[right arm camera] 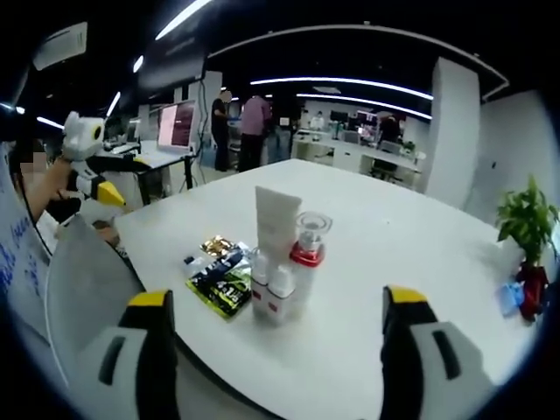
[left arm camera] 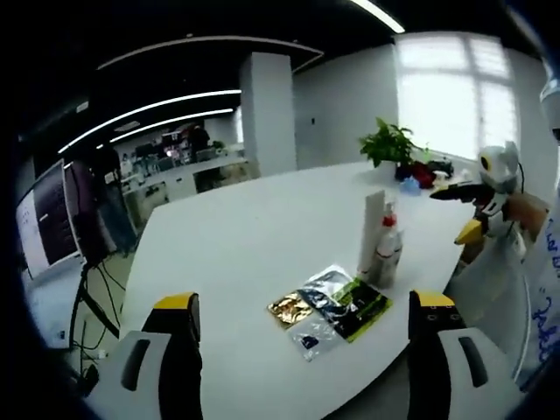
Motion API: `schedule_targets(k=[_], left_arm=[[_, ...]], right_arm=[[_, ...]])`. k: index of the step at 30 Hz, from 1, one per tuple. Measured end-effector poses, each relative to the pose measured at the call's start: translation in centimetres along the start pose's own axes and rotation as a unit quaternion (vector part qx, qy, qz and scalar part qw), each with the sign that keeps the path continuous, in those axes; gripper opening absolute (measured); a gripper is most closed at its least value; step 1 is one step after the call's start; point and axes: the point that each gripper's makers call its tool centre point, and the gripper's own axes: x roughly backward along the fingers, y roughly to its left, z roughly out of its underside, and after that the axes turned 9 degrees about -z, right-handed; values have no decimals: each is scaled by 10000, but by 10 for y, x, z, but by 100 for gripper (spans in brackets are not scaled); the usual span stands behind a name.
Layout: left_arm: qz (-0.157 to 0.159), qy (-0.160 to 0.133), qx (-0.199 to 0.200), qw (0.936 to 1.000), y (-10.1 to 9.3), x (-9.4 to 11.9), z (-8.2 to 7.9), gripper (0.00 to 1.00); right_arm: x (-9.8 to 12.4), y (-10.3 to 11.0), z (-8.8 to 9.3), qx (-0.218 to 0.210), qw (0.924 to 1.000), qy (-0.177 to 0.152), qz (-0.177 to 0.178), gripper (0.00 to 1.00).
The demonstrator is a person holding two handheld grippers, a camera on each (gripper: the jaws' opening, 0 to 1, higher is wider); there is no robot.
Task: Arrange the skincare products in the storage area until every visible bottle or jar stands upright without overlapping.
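A cluster of skincare products stands upright on the white table (left arm camera: 245,236): a tall white tube (left arm camera: 374,229) and a clear bottle with a red collar (left arm camera: 389,249). In the right gripper view the tube (right arm camera: 277,220), the red-collared bottle (right arm camera: 310,243) and two small white bottles (right arm camera: 270,287) stand close together. Flat sachets (left arm camera: 337,306) lie beside them, also (right arm camera: 220,278). My left gripper (left arm camera: 304,302) is open and empty, short of the sachets. My right gripper (right arm camera: 278,302) is open and empty, facing the cluster, and enters the left gripper view (left arm camera: 455,214).
A potted plant (left arm camera: 389,144) and small coloured items stand at the table's far end. A person's hand (left arm camera: 525,210) holds the right gripper at the table edge. A monitor (left arm camera: 48,219) stands beside the table. People (right arm camera: 245,122) stand far behind.
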Motion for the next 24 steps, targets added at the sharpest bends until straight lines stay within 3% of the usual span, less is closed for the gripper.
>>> schedule_targets(k=[14,24], left_arm=[[-210,151,92,9996,2,8,17,97],[-182,159,125,9996,-1,8,19,97]], right_arm=[[1,2,5,23,10000,79,27,100],[1,5,7,43,9999,127,-2,100]])
